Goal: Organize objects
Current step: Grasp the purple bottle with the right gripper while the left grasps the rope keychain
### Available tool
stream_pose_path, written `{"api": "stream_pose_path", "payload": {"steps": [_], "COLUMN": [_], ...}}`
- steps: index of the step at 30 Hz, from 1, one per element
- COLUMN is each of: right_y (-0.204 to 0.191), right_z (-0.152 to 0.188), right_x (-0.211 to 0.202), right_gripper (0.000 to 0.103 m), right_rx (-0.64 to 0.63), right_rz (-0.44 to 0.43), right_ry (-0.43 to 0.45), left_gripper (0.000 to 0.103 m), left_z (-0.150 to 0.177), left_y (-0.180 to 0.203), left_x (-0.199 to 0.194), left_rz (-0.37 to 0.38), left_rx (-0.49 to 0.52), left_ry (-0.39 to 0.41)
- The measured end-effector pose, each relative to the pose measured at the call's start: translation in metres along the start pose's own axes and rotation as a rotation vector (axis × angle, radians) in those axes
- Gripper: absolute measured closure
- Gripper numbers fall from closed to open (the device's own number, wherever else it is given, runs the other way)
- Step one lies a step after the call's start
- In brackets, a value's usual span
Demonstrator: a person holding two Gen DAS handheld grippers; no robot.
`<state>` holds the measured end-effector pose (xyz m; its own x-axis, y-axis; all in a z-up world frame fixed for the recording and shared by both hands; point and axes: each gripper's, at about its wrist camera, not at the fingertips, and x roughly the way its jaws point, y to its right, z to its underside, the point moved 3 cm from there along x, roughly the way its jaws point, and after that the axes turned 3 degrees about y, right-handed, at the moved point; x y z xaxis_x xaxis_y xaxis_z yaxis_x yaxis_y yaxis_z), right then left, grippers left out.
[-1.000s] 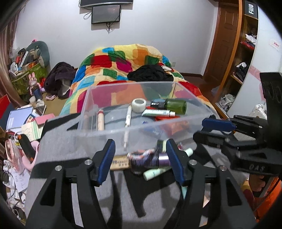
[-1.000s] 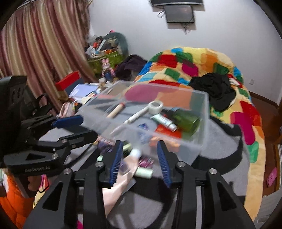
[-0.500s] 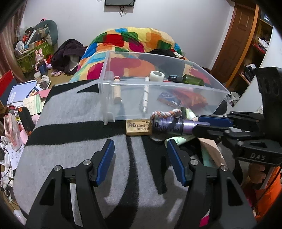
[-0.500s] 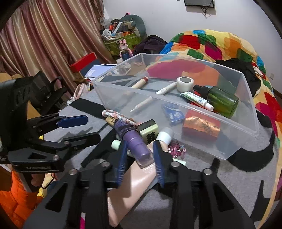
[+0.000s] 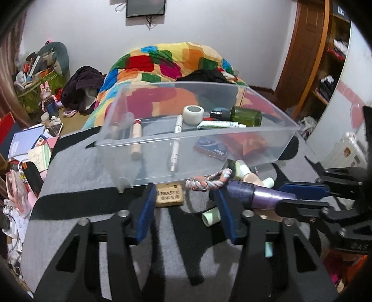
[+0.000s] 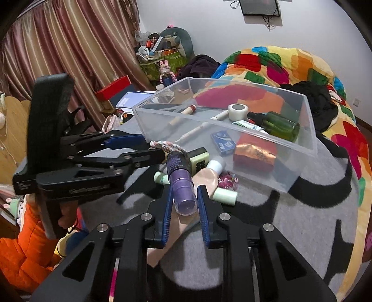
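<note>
Beside the clear plastic bin [image 6: 300, 148], your right gripper [image 6: 184, 202] closes on the purple cylindrical bottle [image 6: 181, 183]; your left gripper [image 5: 186, 211] closes empty around the tan eraser [image 5: 169, 195]. Next, lift the bottle into the bin.

Premises: a lived-in bedroom of a private home. The bed [image 5: 76, 190] carries a grey blanket and, at its far end, a patchwork quilt [image 5: 162, 62] with dark clothing on it. Above the quilt a small screen [image 5: 145, 8] hangs on the wall. Left of the bed: striped curtains [image 6: 58, 46] and floor clutter. Right of it: a wooden door [image 5: 304, 44] and open shelving [image 5: 334, 58].
</note>
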<state>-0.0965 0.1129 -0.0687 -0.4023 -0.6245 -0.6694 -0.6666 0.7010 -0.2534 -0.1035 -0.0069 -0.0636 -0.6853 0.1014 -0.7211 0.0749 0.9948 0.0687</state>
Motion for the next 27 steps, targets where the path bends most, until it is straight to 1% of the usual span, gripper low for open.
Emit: {"api": "stream_pose_path", "payload": {"steps": [3,5,6,8,9,10,13,17,20,23,25,27], "right_y": [0.002,0.006,0.008,0.013,0.015,0.018,0.029,0.041,0.042,0.041,0.044,0.047], "right_z": [0.004,0.006,0.007,0.009,0.010,0.012,0.019,0.028,0.034,0.036,0.033,0.028], "right_x": [-0.006,-0.011,-0.014,-0.020,-0.023,-0.027,-0.032,-0.029,-0.022,-0.023,-0.023,-0.022], "right_gripper": [0.084,0.084,0.084,0.084,0.084,0.084,0.084,0.084,0.085,0.084,0.082,0.074], "right_rx": [0.006,0.016,0.021,0.036,0.041,0.049,0.078,0.116,0.107,0.097,0.102,0.104], "right_rz": [0.011,0.021,0.025,0.031,0.035,0.043,0.074,0.090,0.096,0.101,0.104,0.127], "right_ry": [0.011,0.023,0.027,0.038,0.043,0.049,0.047,0.015,-0.017,-0.020,-0.017,-0.011], "left_gripper": [0.062,0.071,0.074,0.084,0.086,0.092,0.097,0.099,0.099,0.099,0.099,0.099], "left_z": [-0.005,-0.006,-0.006,-0.006,-0.006,-0.007,-0.006,-0.005,-0.005,-0.005,-0.006,-0.007], "left_y": [0.001,0.002,0.004,0.006,0.007,0.008,0.007,0.001,-0.003,-0.007,-0.008,-0.008], "left_x": [0.005,0.006,0.006,0.006,0.006,0.005,0.003,-0.005,-0.013,-0.023,-0.030,-0.035], "left_rz": [0.006,0.006,0.006,0.001,-0.003,-0.006,-0.013,-0.020,-0.024,-0.024,-0.024,-0.023], "left_rx": [-0.010,-0.009,-0.008,-0.005,-0.004,-0.003,-0.005,-0.020,-0.037,-0.049,-0.052,-0.050], "left_ry": [-0.001,0.006,0.010,0.019,0.027,0.032,0.041,0.052,0.070,0.090,0.105,0.117]}}
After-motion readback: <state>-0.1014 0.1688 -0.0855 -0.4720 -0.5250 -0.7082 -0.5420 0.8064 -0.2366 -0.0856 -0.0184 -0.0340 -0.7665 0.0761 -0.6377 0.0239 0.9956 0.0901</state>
